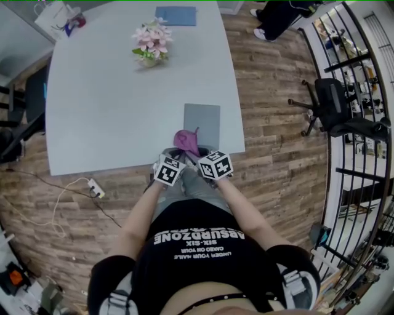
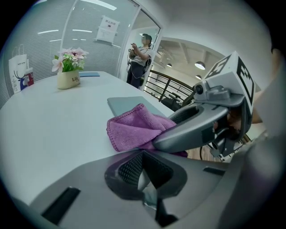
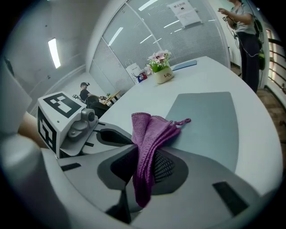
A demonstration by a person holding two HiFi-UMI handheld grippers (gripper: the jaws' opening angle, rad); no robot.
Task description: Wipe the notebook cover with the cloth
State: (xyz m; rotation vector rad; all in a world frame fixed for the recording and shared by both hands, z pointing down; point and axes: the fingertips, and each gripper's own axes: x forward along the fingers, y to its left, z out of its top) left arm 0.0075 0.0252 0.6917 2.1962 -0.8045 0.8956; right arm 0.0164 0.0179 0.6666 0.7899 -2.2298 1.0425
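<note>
A grey notebook (image 1: 202, 122) lies flat near the table's front edge, also seen ahead in the right gripper view (image 3: 206, 120). A purple cloth (image 1: 186, 140) is bunched at the notebook's near left corner. My right gripper (image 3: 145, 157) is shut on the cloth (image 3: 149, 134), a fold of which hangs down between the jaws. My left gripper (image 2: 144, 155) sits just left of it, shut with nothing between its pads; the cloth (image 2: 134, 126) lies in front of it. Both grippers (image 1: 169, 163) (image 1: 206, 159) hover side by side at the table edge.
A flower pot (image 1: 151, 48) stands mid-table, a blue folder (image 1: 176, 15) and a white bag (image 1: 54, 17) at the far end. The white table (image 1: 104, 117) ends right of the notebook. An office chair (image 1: 332, 104) and a railing stand to the right. A person (image 2: 140, 56) stands beyond.
</note>
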